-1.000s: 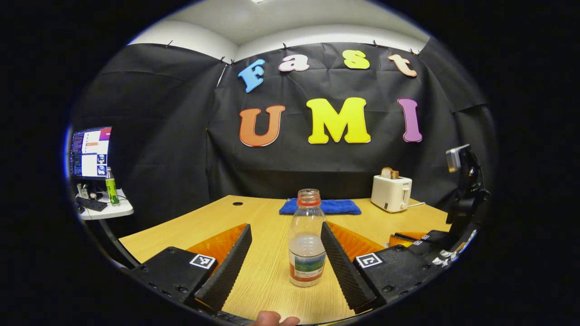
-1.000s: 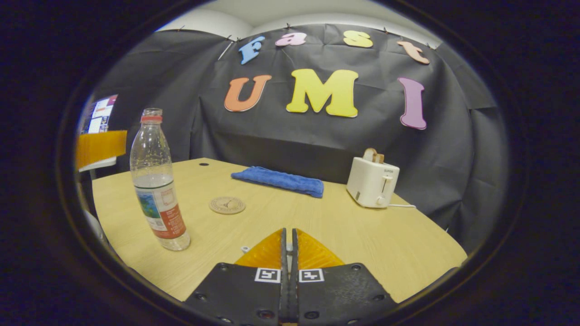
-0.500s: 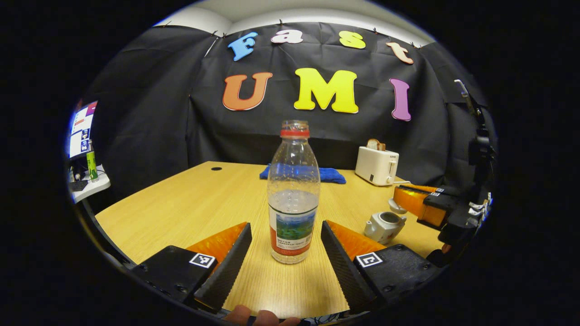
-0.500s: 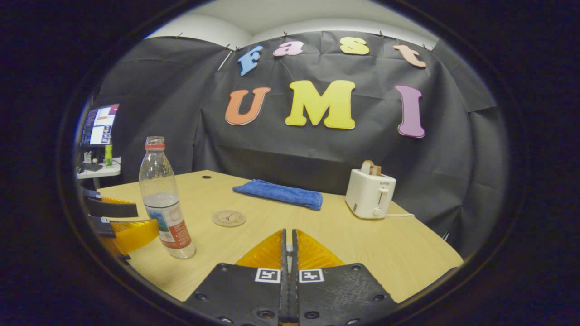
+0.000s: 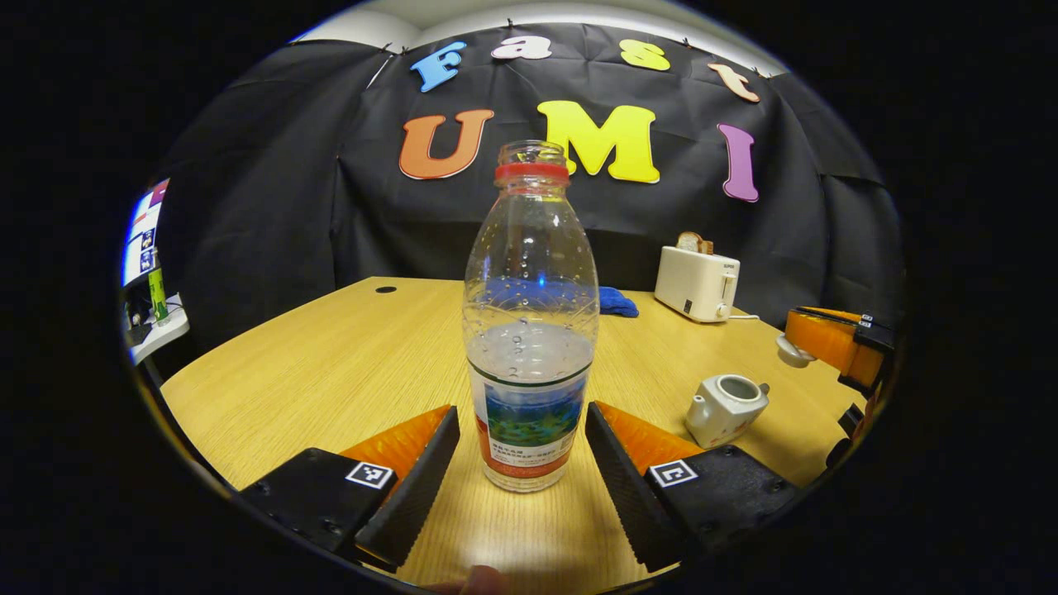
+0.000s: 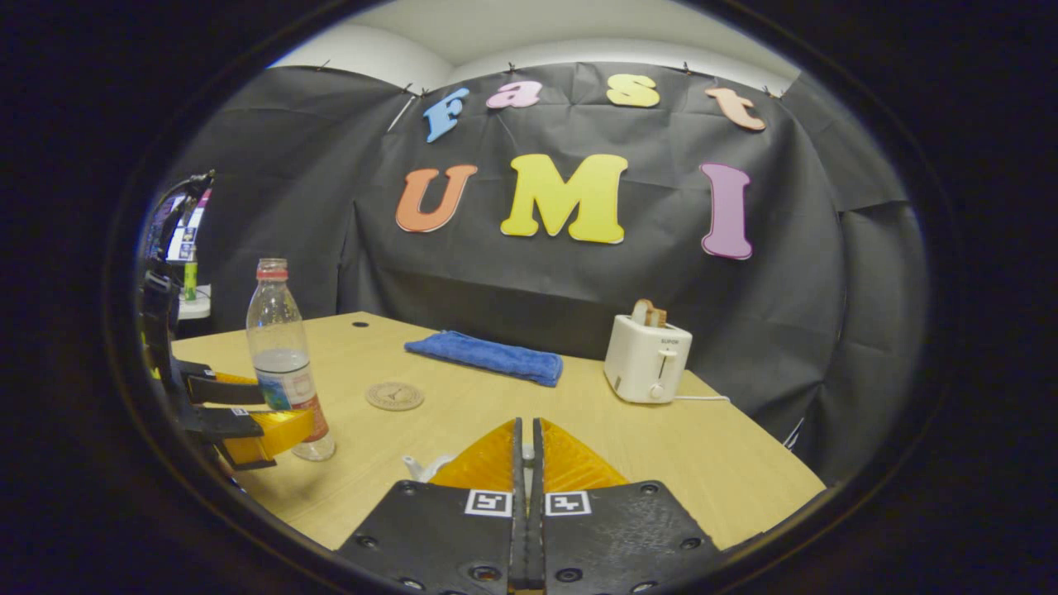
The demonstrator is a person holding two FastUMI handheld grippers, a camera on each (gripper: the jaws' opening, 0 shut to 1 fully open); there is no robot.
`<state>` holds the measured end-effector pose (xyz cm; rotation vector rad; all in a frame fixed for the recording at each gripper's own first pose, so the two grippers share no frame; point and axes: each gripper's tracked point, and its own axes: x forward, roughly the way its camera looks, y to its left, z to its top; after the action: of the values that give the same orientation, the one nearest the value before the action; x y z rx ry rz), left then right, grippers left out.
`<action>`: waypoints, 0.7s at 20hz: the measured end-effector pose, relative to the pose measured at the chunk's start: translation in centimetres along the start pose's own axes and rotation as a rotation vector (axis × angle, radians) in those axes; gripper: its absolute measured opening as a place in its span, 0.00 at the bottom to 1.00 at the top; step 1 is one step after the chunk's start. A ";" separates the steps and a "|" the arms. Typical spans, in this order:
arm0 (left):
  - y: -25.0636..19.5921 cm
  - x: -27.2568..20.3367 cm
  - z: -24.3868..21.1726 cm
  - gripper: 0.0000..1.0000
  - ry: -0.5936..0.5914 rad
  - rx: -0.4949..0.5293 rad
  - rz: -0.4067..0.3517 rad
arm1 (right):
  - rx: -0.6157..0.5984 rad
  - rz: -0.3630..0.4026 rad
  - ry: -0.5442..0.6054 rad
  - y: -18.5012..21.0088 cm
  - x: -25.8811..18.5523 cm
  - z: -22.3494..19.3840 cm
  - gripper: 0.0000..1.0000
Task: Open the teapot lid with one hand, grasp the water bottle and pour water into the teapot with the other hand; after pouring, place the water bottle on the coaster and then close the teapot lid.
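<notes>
While the table carries everything, the water bottle stands upright on it, long axis vertical, squarely between the wide-spread fingers of the left gripper, which touch nothing yet. The open teapot sits just right of that gripper. The right gripper, fingers together, appears to pinch the small lid. The coaster lies beyond the bottle.

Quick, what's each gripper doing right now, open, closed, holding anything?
Left gripper: open, fingers either side of the water bottle, not clamped.
Right gripper: closed, holding the teapot lid.
</notes>
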<state>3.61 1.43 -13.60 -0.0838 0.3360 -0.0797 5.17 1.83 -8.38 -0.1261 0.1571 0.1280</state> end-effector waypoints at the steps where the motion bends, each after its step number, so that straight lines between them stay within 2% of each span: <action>1: 0.1 0.2 0.1 0.94 -0.001 0.005 0.001 | 0.002 -0.001 0.002 -0.2 0.0 -0.2 0.00; 3: -0.1 0.2 0.3 0.87 -0.006 0.012 -0.004 | 0.003 0.003 0.011 -0.5 -0.1 -0.4 0.00; 4: 0.0 0.2 0.4 0.89 -0.005 0.020 -0.002 | 0.003 0.005 0.014 -0.6 -0.2 -0.6 0.00; 5: 0.0 0.2 0.4 0.80 -0.002 0.036 -0.002 | 0.004 0.009 0.016 -0.6 -0.3 -0.6 0.00; 8: 0.2 0.2 0.9 0.79 0.016 0.115 0.009 | 0.018 0.021 0.023 -1.1 -0.5 -0.6 0.00; 12: 1.4 -0.1 2.4 0.78 0.016 0.329 0.066 | 0.040 0.023 0.023 -2.5 -1.1 -0.5 0.00; 14: 1.6 -0.2 2.9 0.77 0.027 0.450 0.070 | 0.043 0.014 0.018 -3.5 -1.4 -0.4 0.00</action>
<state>4.51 3.21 -10.99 0.3744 0.3413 -0.0854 4.19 -1.88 -8.15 -0.0830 0.1787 0.1378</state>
